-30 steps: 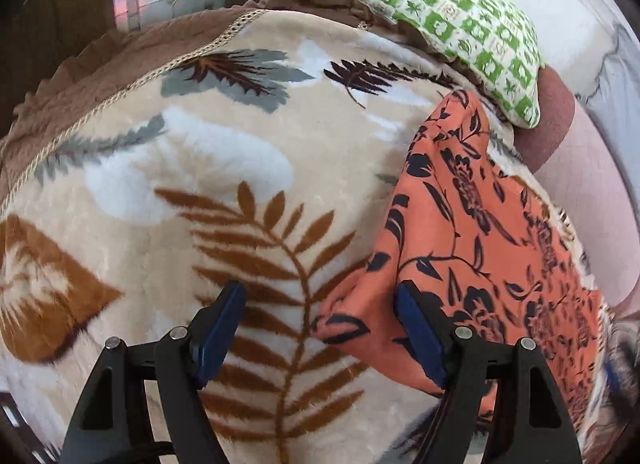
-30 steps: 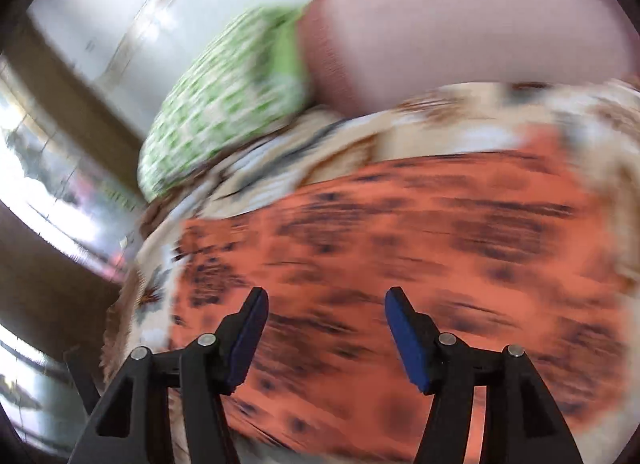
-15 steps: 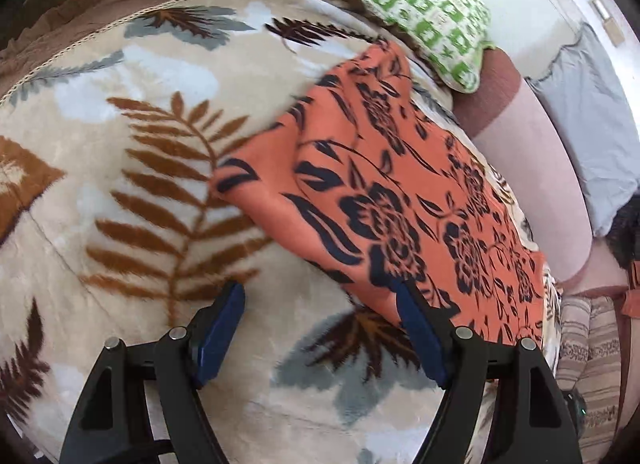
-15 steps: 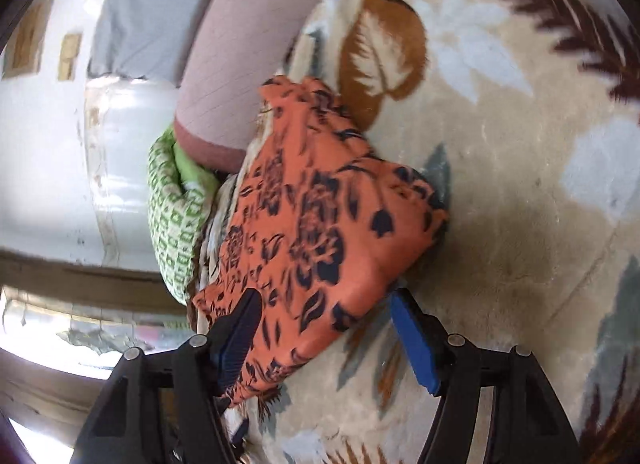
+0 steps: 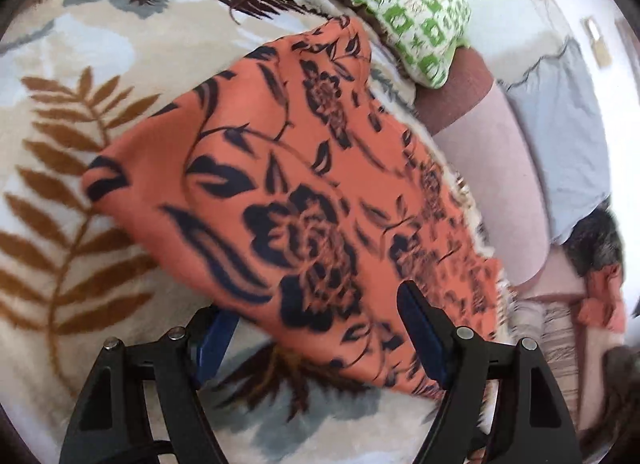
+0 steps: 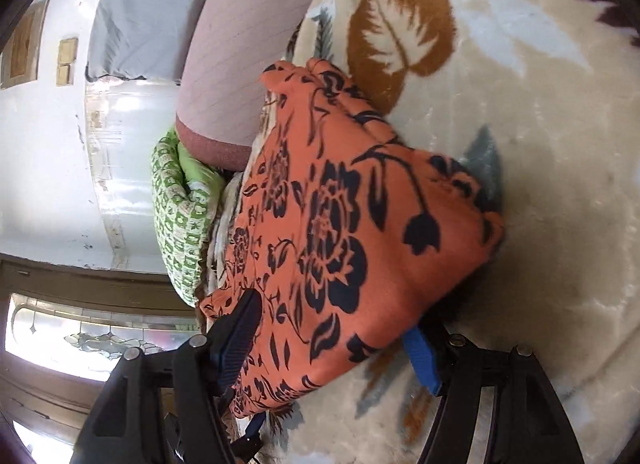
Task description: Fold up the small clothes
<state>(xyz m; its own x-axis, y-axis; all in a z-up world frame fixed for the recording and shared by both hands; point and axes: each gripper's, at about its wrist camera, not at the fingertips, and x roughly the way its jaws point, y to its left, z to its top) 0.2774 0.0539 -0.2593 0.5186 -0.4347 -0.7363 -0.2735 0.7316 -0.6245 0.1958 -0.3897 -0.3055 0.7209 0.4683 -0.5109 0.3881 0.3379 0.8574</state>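
Both grippers are being pushed in since half a second ago: the left gripper [image 5: 320,334] and right gripper [image 6: 334,338] are each being slid, jaws spread, around an edge of the orange black-flowered folded cloth [image 5: 288,191], one finger under, one over. Cloth is lying on the cream leaf-print fleece blanket [image 5: 60,167], green checked pillow [image 5: 404,3] at 1 o'clock. A lift or next fold is likely being set up.
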